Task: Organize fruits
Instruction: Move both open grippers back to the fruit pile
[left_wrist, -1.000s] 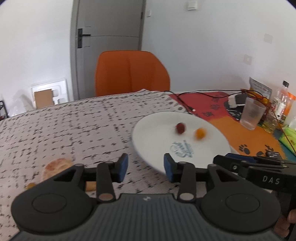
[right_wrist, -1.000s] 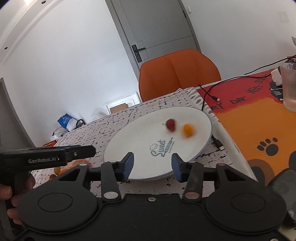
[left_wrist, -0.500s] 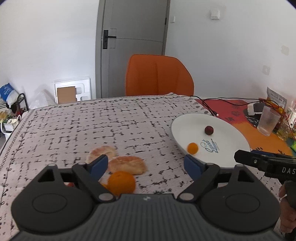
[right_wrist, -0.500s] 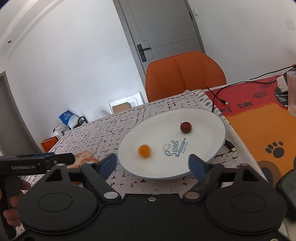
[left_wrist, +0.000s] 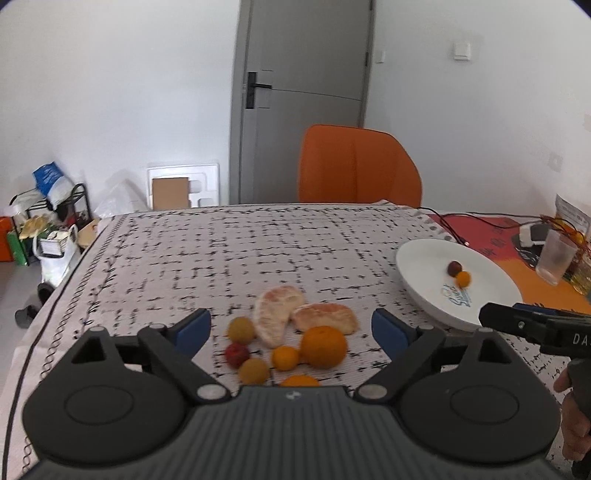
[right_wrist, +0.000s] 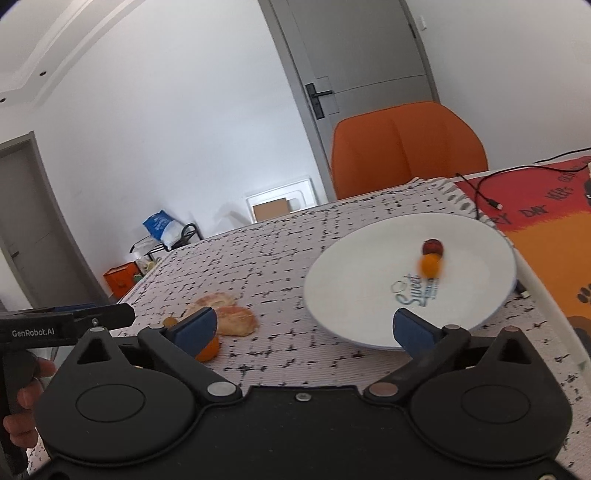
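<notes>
A white plate on the patterned tablecloth holds a dark red fruit with a small orange fruit touching it. My left gripper hovers over a loose pile: two peeled pomelo segments, a tangerine, a small orange fruit, yellow ones and a red one. Its jaws are opening, with nothing gripped. My right gripper faces the plate's near rim, jaws opening and empty.
An orange chair stands behind the table's far edge. To the right of the plate lie a red and orange mat, black cables and a plastic cup. The table's left edge drops to floor clutter.
Both grippers went from narrow to wide open. The left view swung left from the plate to the fruit pile. The small orange fruit rolled across the plate and now rests against the red one.
</notes>
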